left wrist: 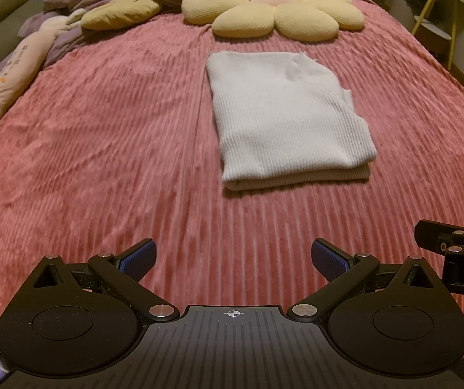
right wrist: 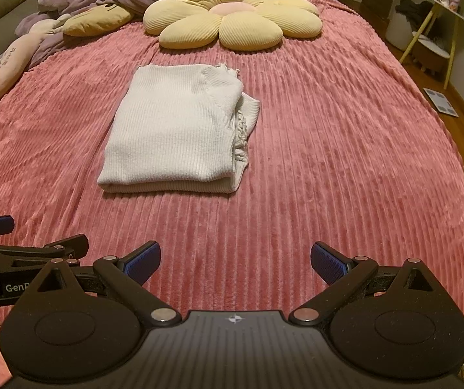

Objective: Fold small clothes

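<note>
Left gripper (left wrist: 233, 261) and right gripper (right wrist: 235, 262) hung over the near pink bedspread (right wrist: 329, 162), both spread wide, holding nothing. White knit garment (right wrist: 173, 129) lay folded mid-bed, apart from both. Flower cushion (right wrist: 232, 19) sat beyond it at the far end.

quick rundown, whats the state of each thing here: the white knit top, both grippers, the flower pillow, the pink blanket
white knit top: folded into a flat stack, lying on the blanket, nothing touching it
left gripper: open, empty, short of the top
right gripper: open, empty, short of the top
flower pillow: lying flat beyond the top
pink blanket: spread over the bed
</note>
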Demonstrator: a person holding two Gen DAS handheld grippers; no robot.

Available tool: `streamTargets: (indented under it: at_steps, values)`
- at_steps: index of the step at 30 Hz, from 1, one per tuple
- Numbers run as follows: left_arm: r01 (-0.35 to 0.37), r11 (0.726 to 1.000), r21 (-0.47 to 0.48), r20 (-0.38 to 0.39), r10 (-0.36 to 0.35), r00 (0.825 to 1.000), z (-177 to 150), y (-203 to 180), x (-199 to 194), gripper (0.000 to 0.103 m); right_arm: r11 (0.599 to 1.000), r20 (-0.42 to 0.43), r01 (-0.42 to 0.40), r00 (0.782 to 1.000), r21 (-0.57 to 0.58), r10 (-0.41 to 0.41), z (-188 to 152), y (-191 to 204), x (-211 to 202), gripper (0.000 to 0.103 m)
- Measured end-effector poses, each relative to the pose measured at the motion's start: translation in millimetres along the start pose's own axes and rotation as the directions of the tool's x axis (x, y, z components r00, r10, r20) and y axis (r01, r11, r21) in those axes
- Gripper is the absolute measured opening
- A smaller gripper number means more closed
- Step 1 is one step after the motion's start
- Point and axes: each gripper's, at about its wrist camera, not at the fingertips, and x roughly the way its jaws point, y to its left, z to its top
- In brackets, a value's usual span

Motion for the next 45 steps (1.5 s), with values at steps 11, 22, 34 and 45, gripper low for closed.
streamTargets:
  at_steps: [11, 22, 34, 45]
  values:
    - [0.002, 1.0, 0.001, -0.001, -0.002, 1.0, -0.6, -1.1, 0.1, 0.103, 1.0, 0.001, -0.004, 1.0, 0.0, 0.004, -0.3, -0.6, 0.2, 0.099]
    - [0.004, 1.0, 0.006, -0.004, -0.004, 1.0, -0.4, -2.6, 0.9, 0.103, 1.0, 0.003, -0.003, 1.0, -0.003, 0.003, -0.8, -1.0, -0.9, 0.099]
    - [0.01, 1.0, 0.009, -0.007, -0.01, 1.0, 0.6, -3.4, 1.1, 0.103, 1.0, 0.003, -0.005, 1.0, -0.006, 0.005, 0.0, -1.7, -1.6, 0.099]
    - [0.007, 1.0, 0.015, -0.005, -0.007, 1.0, 0.5, -3.8, 1.9, 0.103, 1.0, 0.003, -0.002, 1.0, -0.007, 0.002, -0.5, -1.1, -1.8, 0.099]
